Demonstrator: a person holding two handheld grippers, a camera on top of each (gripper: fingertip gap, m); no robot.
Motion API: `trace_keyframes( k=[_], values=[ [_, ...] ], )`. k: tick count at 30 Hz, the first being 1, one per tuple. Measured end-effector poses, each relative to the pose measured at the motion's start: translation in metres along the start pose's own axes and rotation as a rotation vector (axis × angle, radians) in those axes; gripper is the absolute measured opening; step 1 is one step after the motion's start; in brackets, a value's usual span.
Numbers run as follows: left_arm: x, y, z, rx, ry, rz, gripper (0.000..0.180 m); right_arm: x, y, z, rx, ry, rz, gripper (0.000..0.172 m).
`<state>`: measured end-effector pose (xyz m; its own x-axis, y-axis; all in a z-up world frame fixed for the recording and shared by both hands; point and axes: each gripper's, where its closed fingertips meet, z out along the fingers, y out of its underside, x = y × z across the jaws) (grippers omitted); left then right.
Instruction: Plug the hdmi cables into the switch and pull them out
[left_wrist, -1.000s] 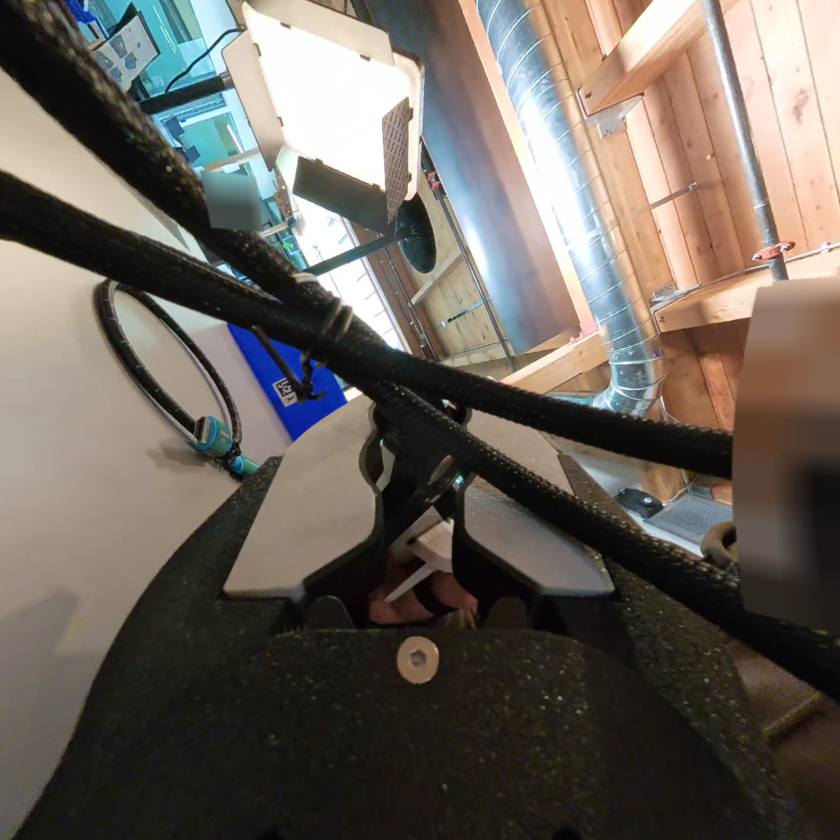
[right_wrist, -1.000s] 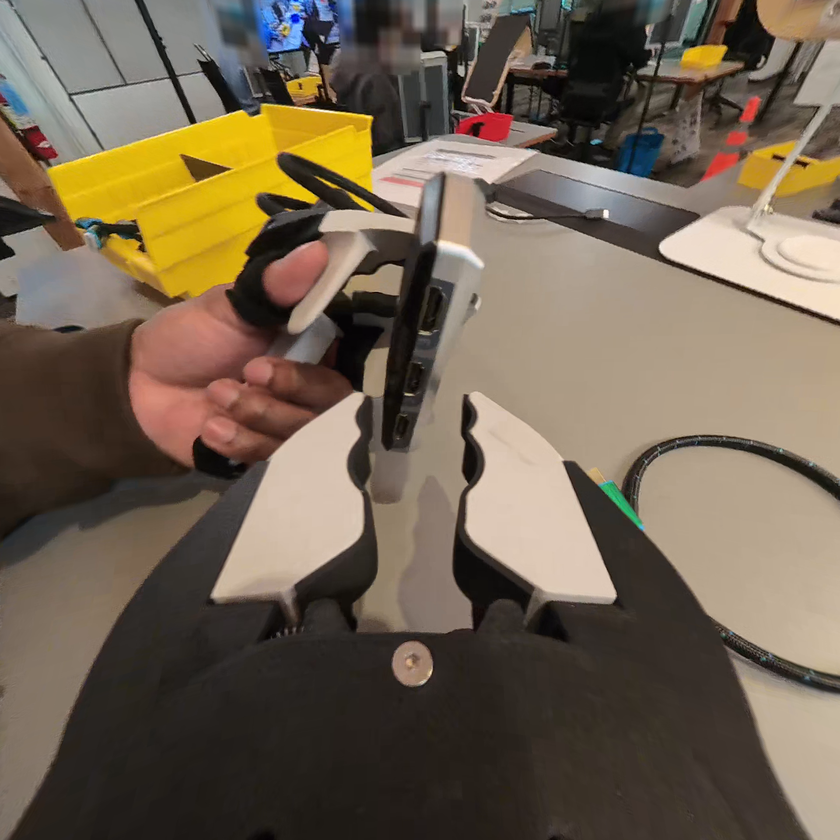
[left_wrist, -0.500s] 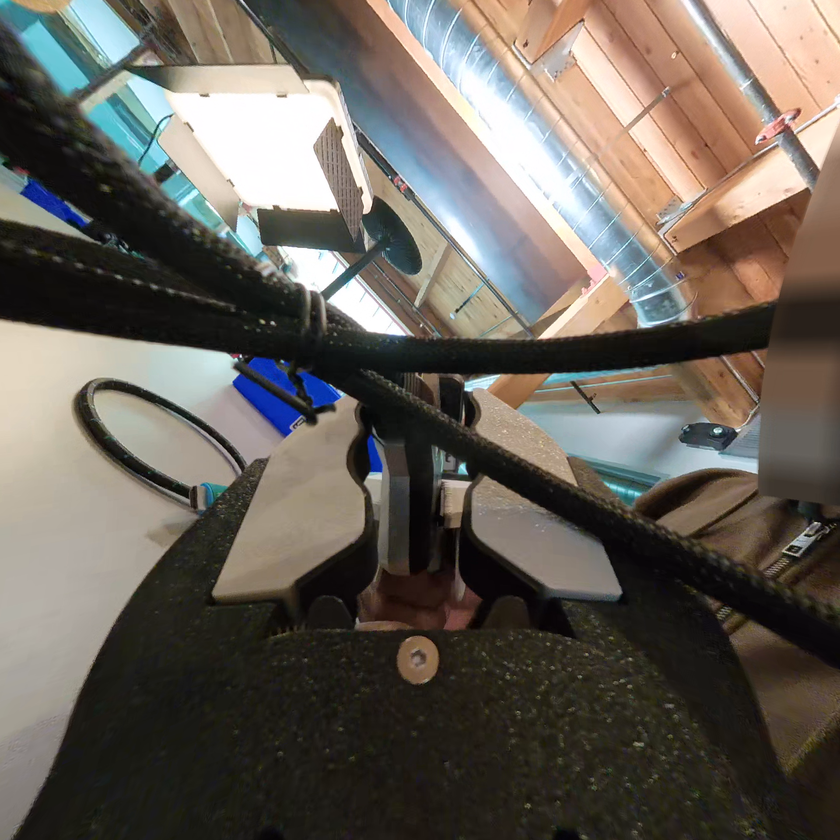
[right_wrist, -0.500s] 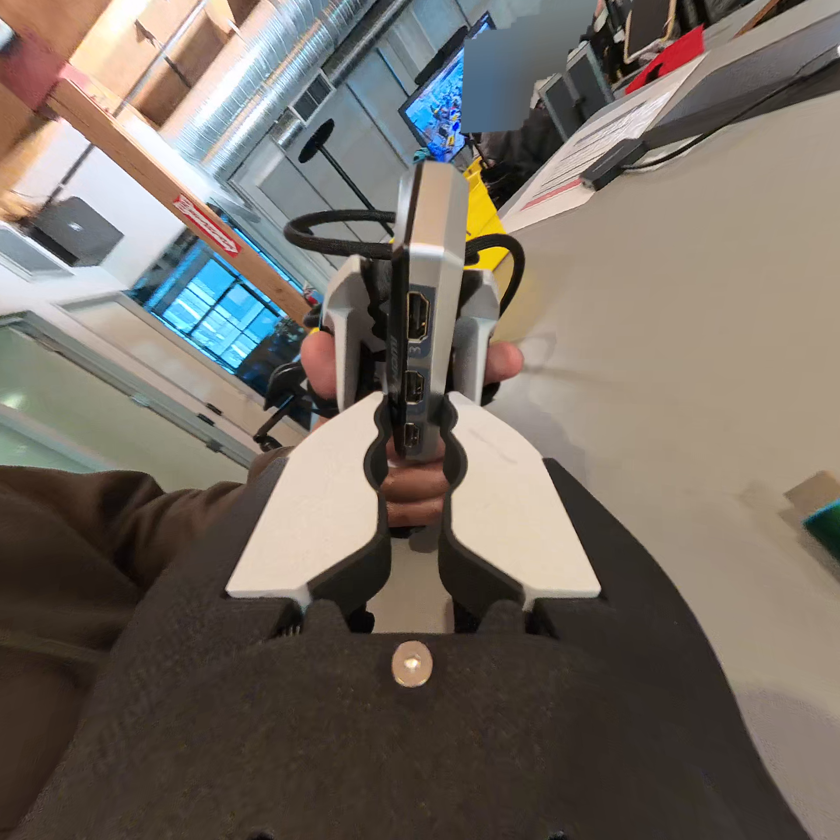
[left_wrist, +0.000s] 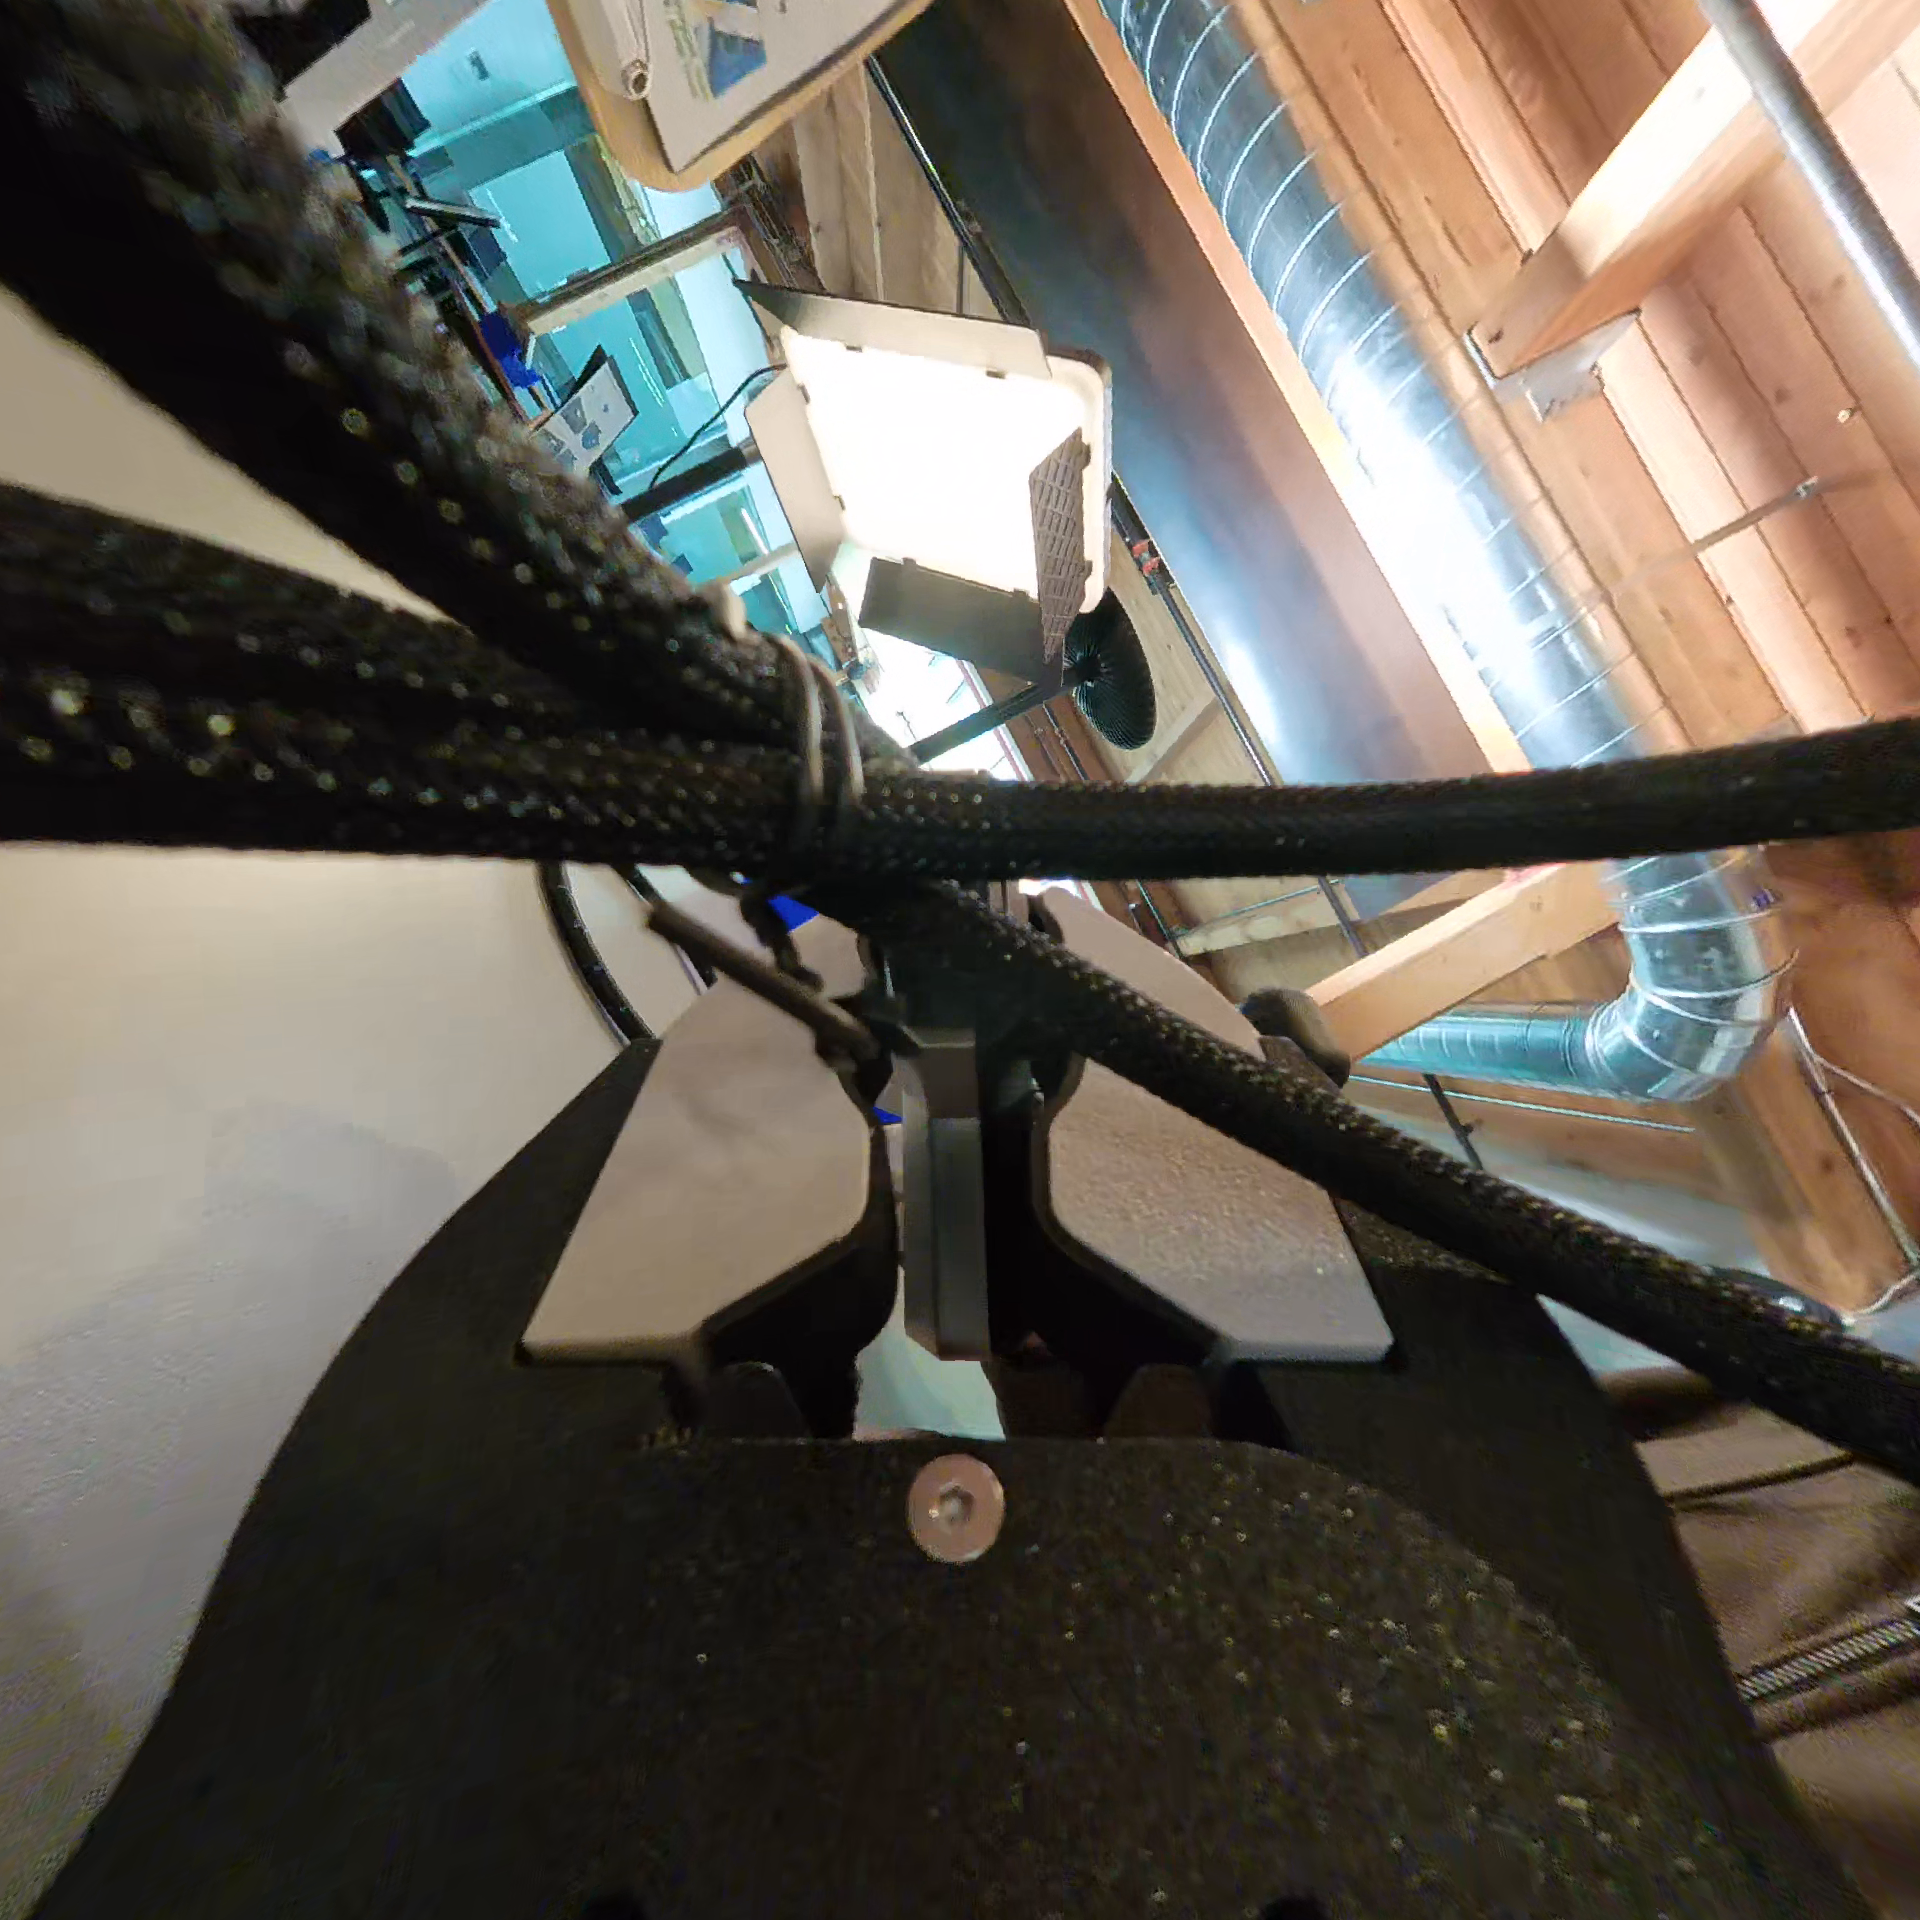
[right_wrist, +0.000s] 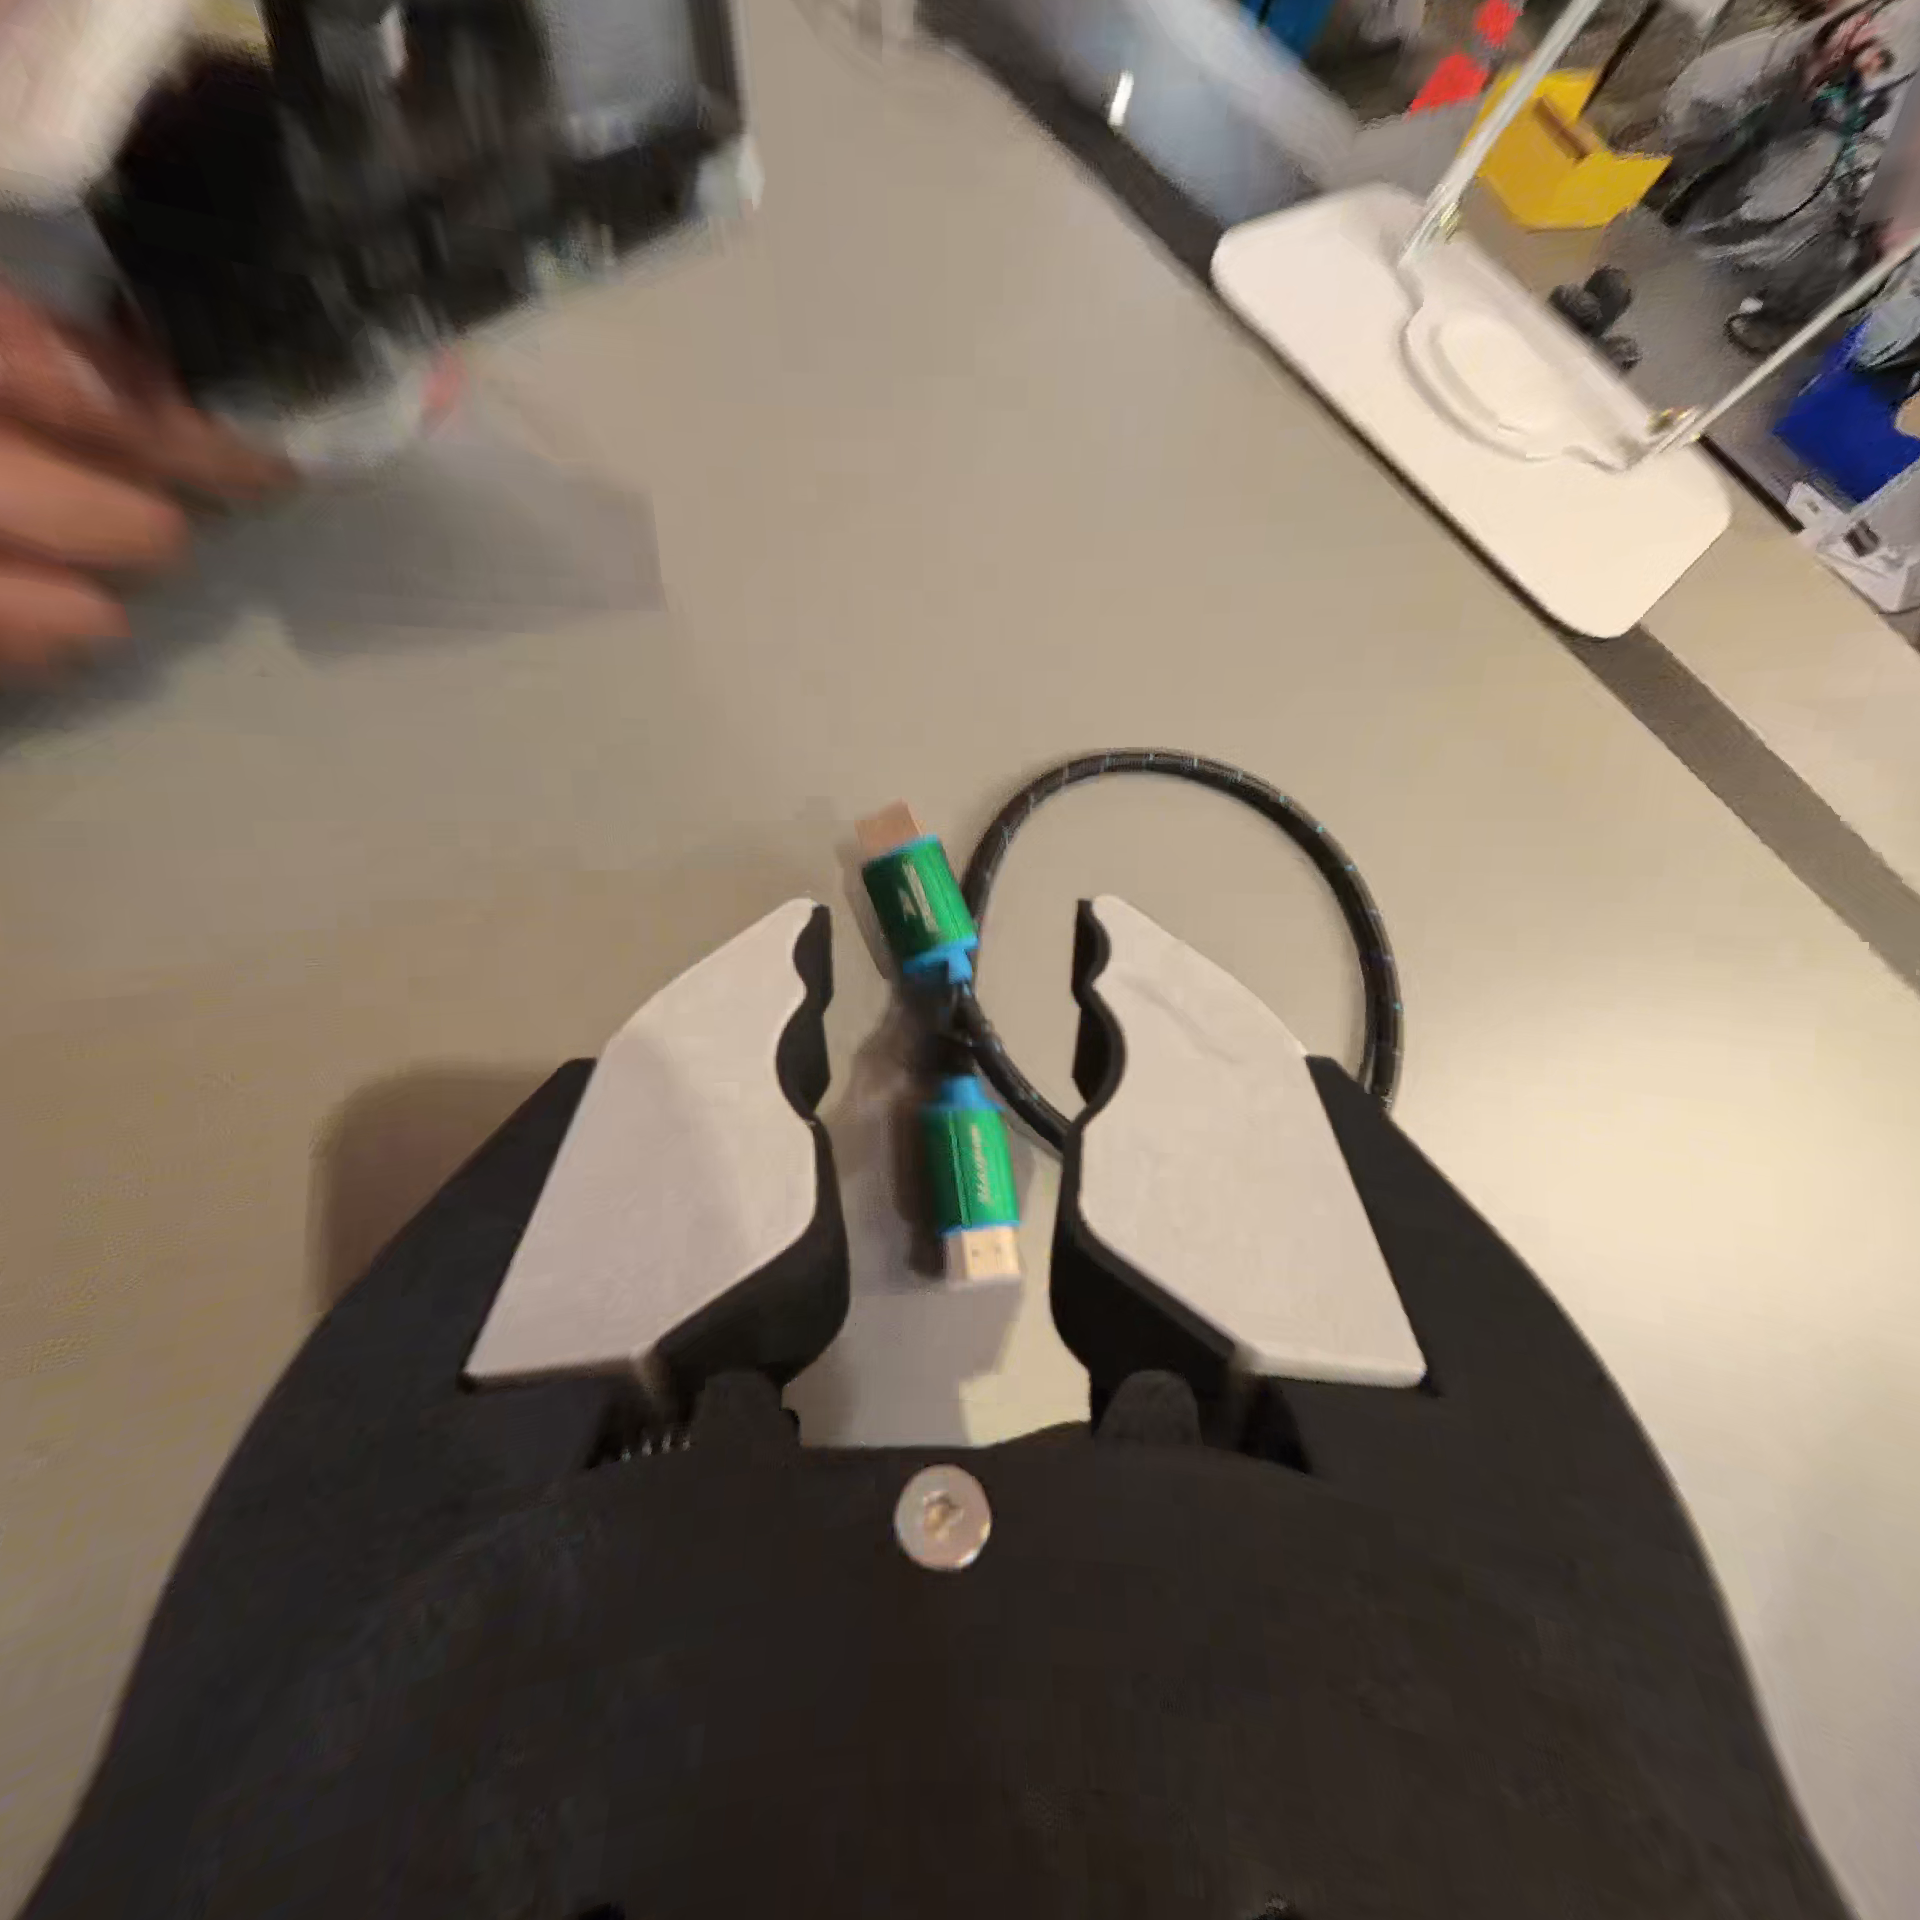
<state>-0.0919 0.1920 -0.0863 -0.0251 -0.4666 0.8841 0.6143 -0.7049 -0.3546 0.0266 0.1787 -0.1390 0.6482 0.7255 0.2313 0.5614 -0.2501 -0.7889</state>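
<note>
Right gripper swung from hub to green-plugged cable, spread; left gripper pinching grey hub, tips cable-hidden.

- The left hand-held gripper had a grainy, speckled matt black body and smooth matt grey fingers, closed on a matt grey slab, probably metal.
- Black braided cables looked coarse and woven.
- The duct was shiny ribbed metal; the ceiling boards bare wood.
- The cable plugs had glossy green metallic shells.
- The counter was smooth and matt.
</note>
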Motion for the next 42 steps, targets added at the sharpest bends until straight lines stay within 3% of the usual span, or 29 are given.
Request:
trace_keyframes(
  k=[3, 7, 10, 12, 18, 22, 26, 32, 42],
  values=[
    [-0.003, -0.001, 0.004, 0.000, -0.003, -0.020, 0.023, -0.004, 0.018, 0.015, -0.127, -0.027, -0.118, 0.057],
    [-0.006, -0.001, 0.006, -0.020, -0.071, 0.085, 0.023, -0.008, 0.029, 0.029, -0.210, -0.065, -0.121, 0.054],
    [-0.006, -0.006, 0.006, -0.065, -0.156, 0.277, 0.023, -0.012, 0.032, 0.036, -0.227, -0.117, -0.053, 0.034],
    [-0.001, -0.012, 0.010, -0.070, -0.131, 0.286, 0.024, -0.005, 0.031, 0.041, -0.228, -0.089, -0.032, 0.021],
    [-0.012, -0.044, 0.024, 0.023, -0.066, 0.259, 0.023, 0.016, 0.010, 0.057, -0.085, -0.042, 0.088, 0.020],
    [-0.010, -0.081, 0.040, 0.156, 0.036, 0.446, 0.023, 0.029, -0.026, 0.071, 0.076, -0.030, 0.137, 0.020],
    [-0.026, -0.091, 0.060, 0.080, 0.050, 0.378, 0.023, 0.047, -0.056, 0.087, 0.191, 0.051, 0.097, 0.020],
    [-0.035, -0.079, 0.065, -0.041, 0.076, 0.228, 0.022, 0.061, -0.066, 0.093, 0.241, 0.100, 0.096, 0.020],
    [-0.035, -0.090, 0.059, 0.012, 0.143, 0.131, 0.022, 0.033, -0.069, 0.098, 0.216, -0.001, 0.035, 0.020]
  ],
)
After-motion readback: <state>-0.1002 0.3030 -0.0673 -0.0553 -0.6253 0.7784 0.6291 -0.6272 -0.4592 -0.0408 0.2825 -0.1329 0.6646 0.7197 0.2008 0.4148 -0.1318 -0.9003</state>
